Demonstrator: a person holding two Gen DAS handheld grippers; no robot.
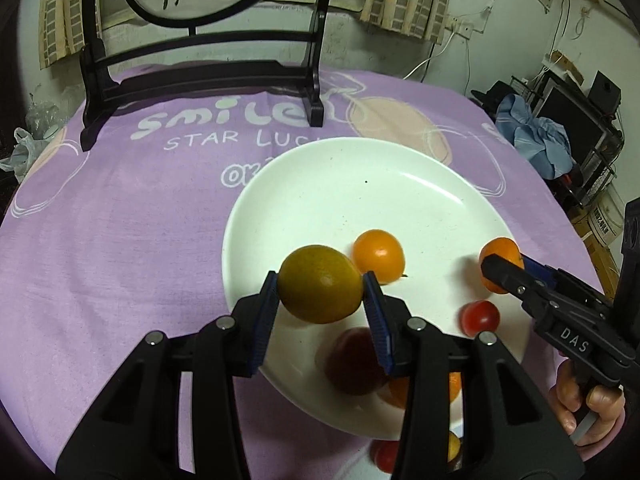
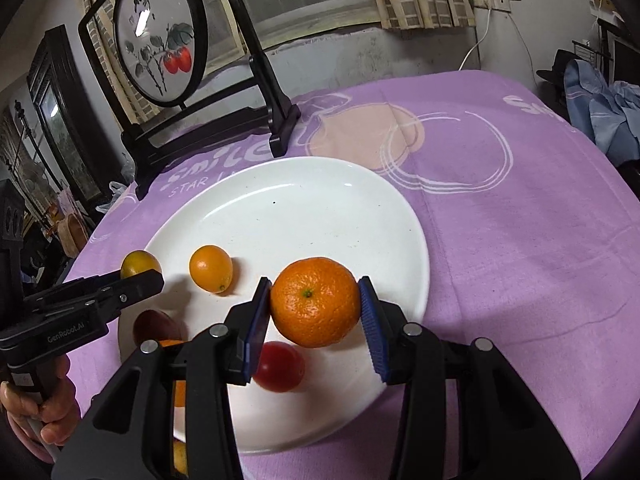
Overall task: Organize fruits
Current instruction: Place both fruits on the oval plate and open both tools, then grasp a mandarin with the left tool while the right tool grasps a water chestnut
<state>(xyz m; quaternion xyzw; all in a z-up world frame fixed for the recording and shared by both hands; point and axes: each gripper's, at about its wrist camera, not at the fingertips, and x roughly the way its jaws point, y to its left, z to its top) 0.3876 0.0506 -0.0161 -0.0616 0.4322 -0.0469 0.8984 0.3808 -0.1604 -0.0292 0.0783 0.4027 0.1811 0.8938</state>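
We hold a fruit in each gripper above the white plate (image 1: 320,184). Our left gripper (image 1: 321,292) has its blue pads pressed against both sides of a yellow-green citrus (image 1: 320,284), spread just as wide as the fruit, which hangs over the plate's 8 o'clock rim in the left wrist view. Our right gripper (image 2: 316,308) pinches a mandarin (image 2: 315,302) the same way, stem scar facing the camera, over the plate's near half.

On the plate in the left wrist view, a small orange kumquat (image 1: 379,255) lies just past the held citrus at 1 o'clock, a cherry tomato (image 1: 479,317) rests toward 3 o'clock, and a dark red fruit (image 1: 352,362) sits below the left fingers, partly hidden by them. In the right wrist view the cherry tomato lies directly beneath the mandarin, at 7 o'clock from it.

The plate rests on a purple tablecloth (image 1: 120,240) printed with white lettering. At 11 o'clock beyond the plate stands a black-framed painted screen (image 2: 160,40) showing red fruit. A blue cloth heap (image 1: 536,140) lies off the table at 2 o'clock.
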